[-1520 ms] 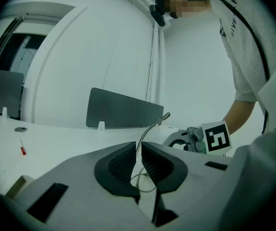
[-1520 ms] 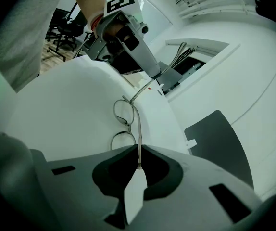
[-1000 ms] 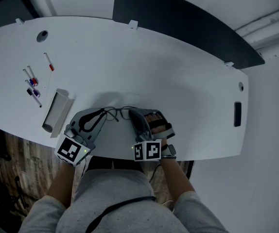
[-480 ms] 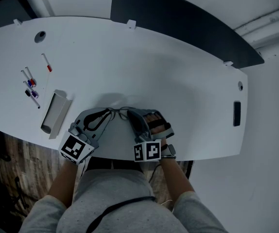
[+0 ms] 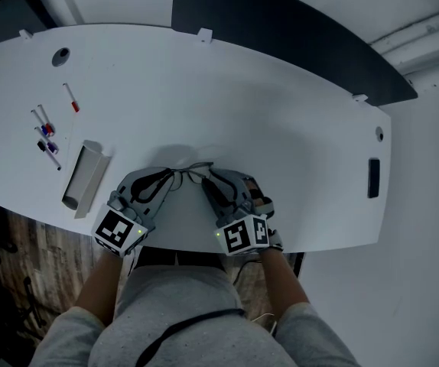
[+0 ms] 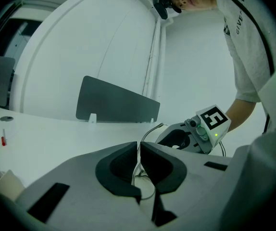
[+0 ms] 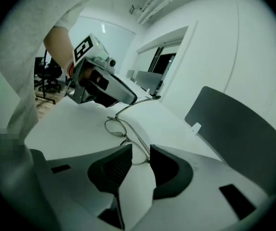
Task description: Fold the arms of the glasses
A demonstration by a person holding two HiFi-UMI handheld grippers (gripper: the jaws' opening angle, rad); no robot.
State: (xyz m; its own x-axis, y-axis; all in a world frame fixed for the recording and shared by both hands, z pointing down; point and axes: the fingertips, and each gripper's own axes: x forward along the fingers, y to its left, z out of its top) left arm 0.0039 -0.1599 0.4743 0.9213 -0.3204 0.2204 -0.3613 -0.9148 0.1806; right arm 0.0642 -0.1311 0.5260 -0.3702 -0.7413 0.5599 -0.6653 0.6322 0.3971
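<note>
Rolls the right gripper point(image 7: 140, 154) over and opens its jaws, with the glasses point(image 7: 115, 127) loose between them; squeezes the left gripper point(image 6: 139, 150) tighter on them.

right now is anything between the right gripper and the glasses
Nothing visible. The glasses lie on the table, one lens rim already between the jaws of the right gripper, which have just been opening. The left gripper, its jaws just closing, pinches the other end.
</note>
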